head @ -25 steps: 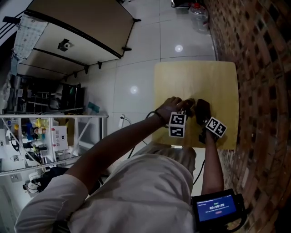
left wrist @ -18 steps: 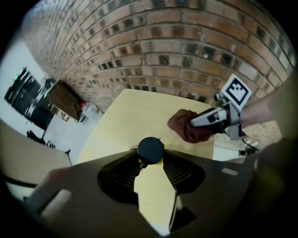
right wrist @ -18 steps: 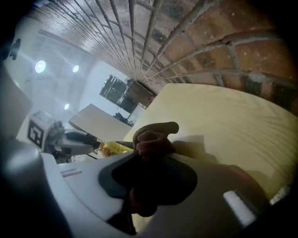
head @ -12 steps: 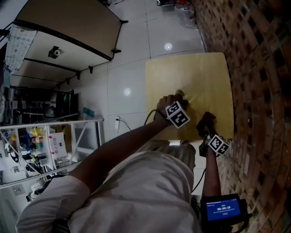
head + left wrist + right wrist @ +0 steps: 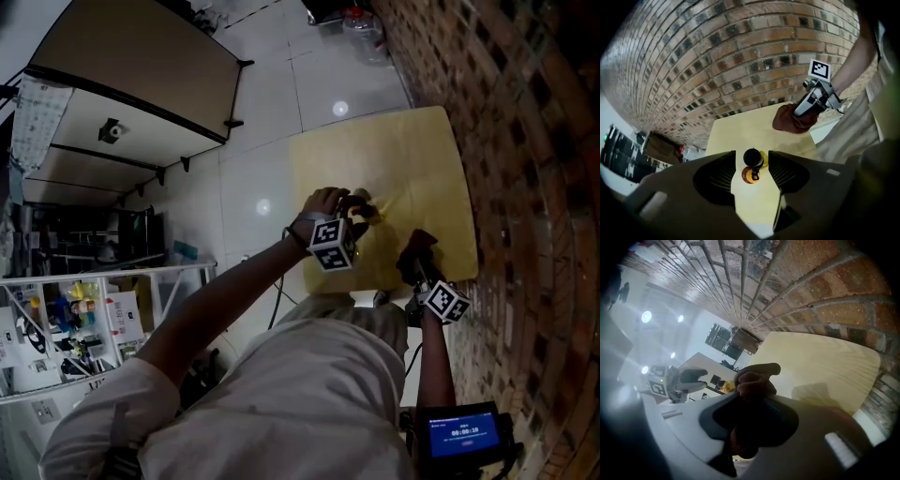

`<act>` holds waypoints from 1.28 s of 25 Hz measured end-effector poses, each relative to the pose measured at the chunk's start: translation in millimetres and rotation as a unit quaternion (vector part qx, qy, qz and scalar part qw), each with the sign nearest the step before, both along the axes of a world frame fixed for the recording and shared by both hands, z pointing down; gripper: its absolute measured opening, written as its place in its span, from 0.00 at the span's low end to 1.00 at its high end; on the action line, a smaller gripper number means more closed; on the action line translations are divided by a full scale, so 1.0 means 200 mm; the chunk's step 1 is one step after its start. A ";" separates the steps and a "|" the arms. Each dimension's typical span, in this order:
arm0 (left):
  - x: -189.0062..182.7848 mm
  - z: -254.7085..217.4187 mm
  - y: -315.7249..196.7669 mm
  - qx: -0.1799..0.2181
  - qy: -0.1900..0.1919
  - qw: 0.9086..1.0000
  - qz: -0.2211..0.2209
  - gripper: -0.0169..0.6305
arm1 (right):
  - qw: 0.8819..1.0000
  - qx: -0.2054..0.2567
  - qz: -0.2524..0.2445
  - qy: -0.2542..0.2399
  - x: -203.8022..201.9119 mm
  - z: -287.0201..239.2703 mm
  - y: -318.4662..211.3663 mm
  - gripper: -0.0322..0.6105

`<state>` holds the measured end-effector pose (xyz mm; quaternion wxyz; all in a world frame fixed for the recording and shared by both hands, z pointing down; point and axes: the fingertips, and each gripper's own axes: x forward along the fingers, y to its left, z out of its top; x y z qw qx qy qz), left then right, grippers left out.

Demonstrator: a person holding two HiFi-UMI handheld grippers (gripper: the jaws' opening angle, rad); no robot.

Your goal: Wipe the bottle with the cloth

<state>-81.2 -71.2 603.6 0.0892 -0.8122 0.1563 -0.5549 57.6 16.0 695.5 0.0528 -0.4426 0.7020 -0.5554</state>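
Observation:
A small yellow bottle (image 5: 750, 174) with a black cap stands upright on the pale wooden table (image 5: 394, 150), seen in the head view as a yellow bottle (image 5: 370, 211). My left gripper (image 5: 751, 157) straddles it. Its jaws are opening, a gap shows on the bottle's left side, and the pads do not press it. My right gripper (image 5: 415, 255) is near the table's near right edge, shut on a bunched dark brown cloth (image 5: 752, 380). That cloth (image 5: 792, 121) hangs from the right gripper (image 5: 813, 101), well apart from the bottle.
A brick wall (image 5: 525, 141) runs along the table's right side. A long desk (image 5: 141, 66) stands to the left across white floor tiles, with a cluttered shelf (image 5: 66, 319) nearer. A large water jug (image 5: 361, 23) stands on the floor beyond the table.
The two grippers, close together a second ago, have separated. The right one has drawn back to the near edge with the cloth, and the left stays at the bottle.

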 end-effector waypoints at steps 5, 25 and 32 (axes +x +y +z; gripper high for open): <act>0.01 0.07 -0.02 0.007 -0.035 0.997 0.076 0.37 | 1.000 -0.003 -0.020 0.023 0.03 0.02 0.06 0.19; 0.04 0.16 -0.01 -0.036 -0.063 0.992 0.104 0.30 | 0.988 0.105 -0.112 0.011 -0.42 -0.37 -0.20 0.19; 0.00 0.19 -0.05 -0.064 -0.028 0.998 -0.007 0.29 | 0.981 0.118 -0.135 0.069 -0.64 -0.25 -0.37 0.19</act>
